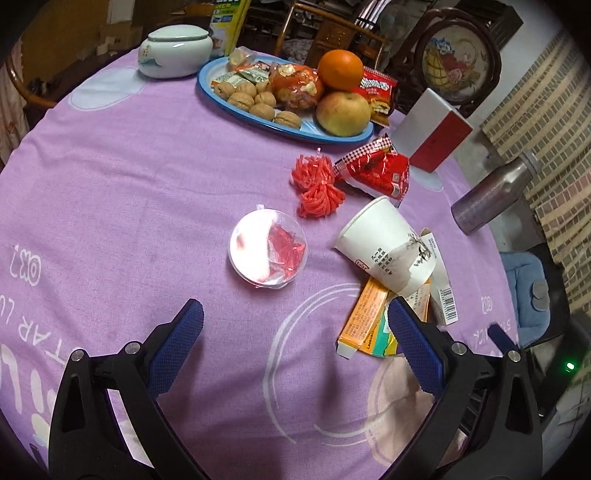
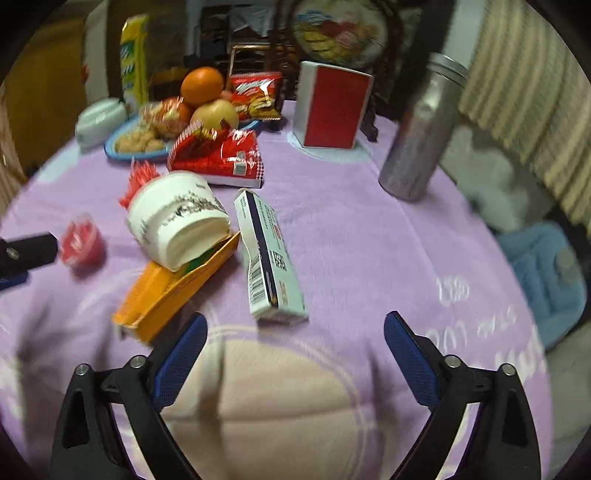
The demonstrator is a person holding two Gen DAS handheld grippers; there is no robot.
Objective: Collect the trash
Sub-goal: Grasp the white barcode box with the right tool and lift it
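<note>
Left gripper point(image 1: 295, 321) spread wide, empty | right gripper point(image 2: 295, 330) likewise, squared up to white carton point(image 2: 269, 258) | carton just right of toppled paper cup point(image 2: 177, 225), likely first pick

A home dining room: purple tablecloth point(image 1: 147, 184), fruit plate point(image 1: 207, 88), wooden chairs point(image 1: 332, 33), brick wall point(image 1: 546, 122).

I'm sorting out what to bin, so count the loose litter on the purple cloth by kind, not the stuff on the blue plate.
Paper cups: 1, tipped over
Flattened cardboard boxes: 2, orange box and white barcode box
Clear plastic tubs: 1
Red snack wrappers: 1
Red shredded-plastic bundles: 1
Total: 6
</note>
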